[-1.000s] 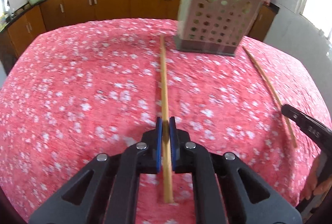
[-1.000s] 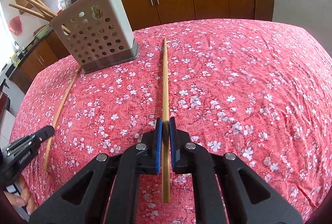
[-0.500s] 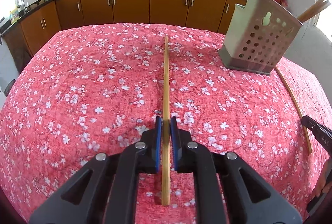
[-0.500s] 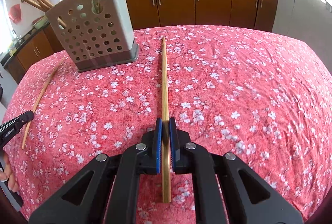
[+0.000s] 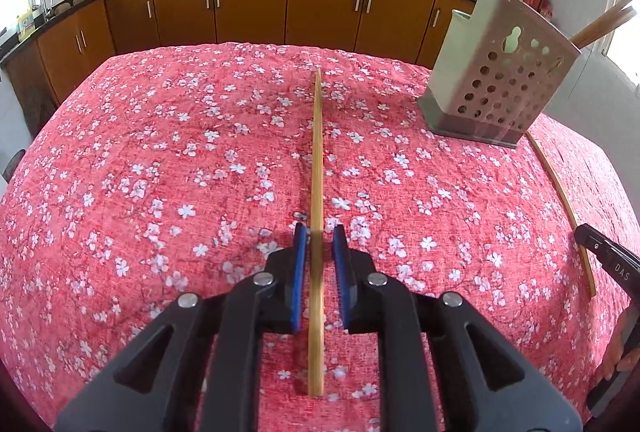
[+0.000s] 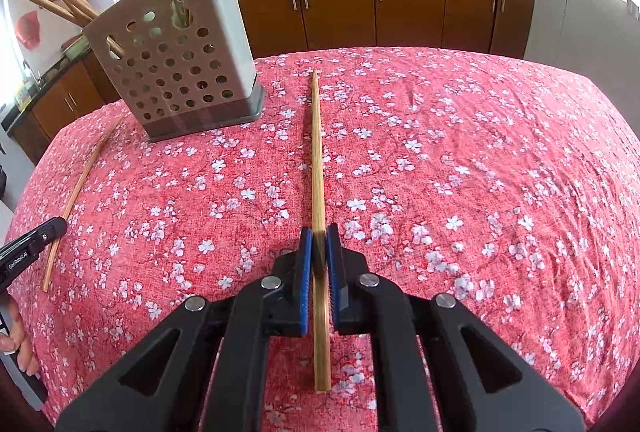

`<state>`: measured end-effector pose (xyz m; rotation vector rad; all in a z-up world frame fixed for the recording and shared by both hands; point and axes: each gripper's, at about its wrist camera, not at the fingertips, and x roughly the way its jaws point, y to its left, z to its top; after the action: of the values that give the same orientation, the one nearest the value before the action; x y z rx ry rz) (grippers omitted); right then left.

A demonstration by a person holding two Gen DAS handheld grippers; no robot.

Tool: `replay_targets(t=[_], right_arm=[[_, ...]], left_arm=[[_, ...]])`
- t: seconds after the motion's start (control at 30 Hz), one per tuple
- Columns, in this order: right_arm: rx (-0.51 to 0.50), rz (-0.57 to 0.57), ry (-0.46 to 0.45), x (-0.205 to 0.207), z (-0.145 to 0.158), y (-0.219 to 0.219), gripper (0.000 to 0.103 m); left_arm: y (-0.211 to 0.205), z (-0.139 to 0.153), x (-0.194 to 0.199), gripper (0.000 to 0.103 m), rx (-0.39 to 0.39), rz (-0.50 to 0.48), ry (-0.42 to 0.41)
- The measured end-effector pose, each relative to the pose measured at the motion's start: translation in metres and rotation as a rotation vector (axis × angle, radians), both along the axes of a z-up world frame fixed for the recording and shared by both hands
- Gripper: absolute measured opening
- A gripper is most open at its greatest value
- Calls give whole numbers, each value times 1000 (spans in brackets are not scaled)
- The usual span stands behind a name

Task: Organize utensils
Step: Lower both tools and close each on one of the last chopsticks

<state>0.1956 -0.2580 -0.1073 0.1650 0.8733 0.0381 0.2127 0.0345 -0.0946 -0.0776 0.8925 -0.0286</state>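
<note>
My left gripper (image 5: 320, 232) has its jaws slightly apart around a wooden chopstick (image 5: 317, 160) that lies between the pads, with small gaps on both sides. My right gripper (image 6: 320, 236) is shut on a second chopstick (image 6: 318, 152) that points away over the red flowered tablecloth. The grey perforated utensil holder (image 5: 496, 88) stands at the far right in the left wrist view and at the far left in the right wrist view (image 6: 180, 72), with several chopsticks in it. A third chopstick (image 5: 560, 200) lies on the cloth beside the holder; it also shows in the right wrist view (image 6: 80, 184).
The table's red flowered cloth (image 5: 160, 172) drops off at the edges. Brown kitchen cabinets (image 5: 248, 4) with woks on the counter stand behind the table. The other gripper's tip (image 6: 36, 244) shows at each view's side edge.
The left gripper's jaws have parted slightly from its chopstick. Both views have swung so the holder sits farther to the side. The right gripper stays shut on its chopstick.
</note>
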Motion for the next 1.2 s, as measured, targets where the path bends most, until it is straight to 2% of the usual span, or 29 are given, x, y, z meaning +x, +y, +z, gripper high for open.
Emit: replay_targets(t=[0.2,1.2], right_arm=[[2,-3,-1,-4,1,0,9],[15,-5,-2,-3,2,-1,9]], left_arm=[[3,0,-1,16,-20,0,-1],[-1,0,0,18,-11,-2,2]])
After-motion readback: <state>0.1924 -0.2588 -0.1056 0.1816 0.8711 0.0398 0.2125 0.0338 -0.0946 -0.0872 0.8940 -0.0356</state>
